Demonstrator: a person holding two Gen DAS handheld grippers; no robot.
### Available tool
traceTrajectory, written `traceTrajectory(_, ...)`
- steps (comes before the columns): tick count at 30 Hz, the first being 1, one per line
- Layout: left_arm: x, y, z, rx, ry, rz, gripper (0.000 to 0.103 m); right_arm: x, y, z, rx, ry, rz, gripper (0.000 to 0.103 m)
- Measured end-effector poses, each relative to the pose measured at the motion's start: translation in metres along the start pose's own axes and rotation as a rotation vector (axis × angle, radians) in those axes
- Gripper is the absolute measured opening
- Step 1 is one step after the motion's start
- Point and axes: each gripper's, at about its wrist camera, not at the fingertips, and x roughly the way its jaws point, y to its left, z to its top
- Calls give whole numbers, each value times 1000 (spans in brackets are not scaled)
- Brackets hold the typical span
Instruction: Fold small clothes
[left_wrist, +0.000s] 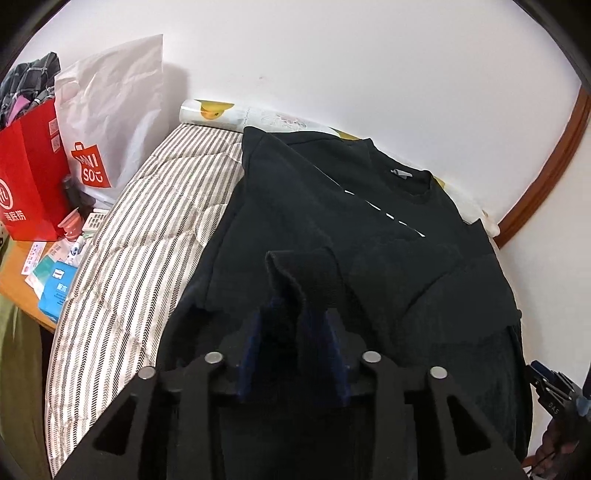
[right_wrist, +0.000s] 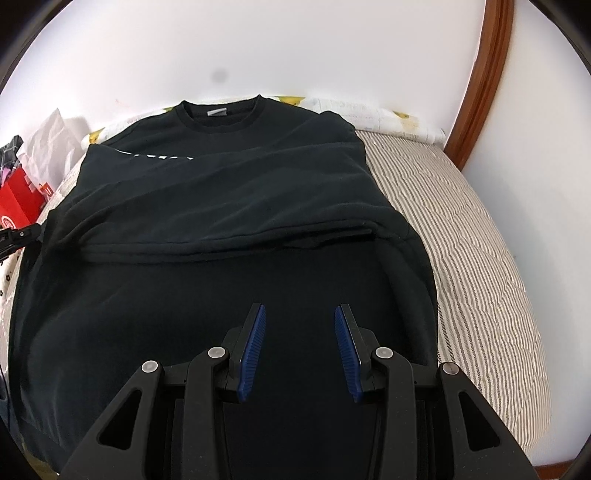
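A black T-shirt (right_wrist: 229, 192) lies spread on a striped bed (right_wrist: 461, 236), filling the middle of both frames, collar toward the wall; its sides appear folded inward, probably in preparation for folding. At the lower centre of the left view, the left tongs (left_wrist: 291, 332) pinch a raised flap of the shirt. At the lower centre of the right view, the right tongs (right_wrist: 300, 343) hang wide apart above the fabric, holding nothing.
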Motion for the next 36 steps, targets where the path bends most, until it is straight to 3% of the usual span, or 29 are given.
traceTrajectory(9,-6,-3,-7,11,-11,-31,40,6,-8,-4,60,20,-10,39)
traceTrajectory(11,-6,-4,-9,20,-15,-41,49,8,-10,-5,81,29,-7,39)
traceTrajectory(12,-7,-5,-10,23,-21,-42,62,9,-11,-5,95,32,-3,39)
traceTrajectory(13,-8,-6,-11,29,-35,-42,65,9,-12,-6,103,33,0,39)
traceTrajectory(36,-8,-15,-16,65,-52,-43,65,14,-2,-7,127,52,-13,39)
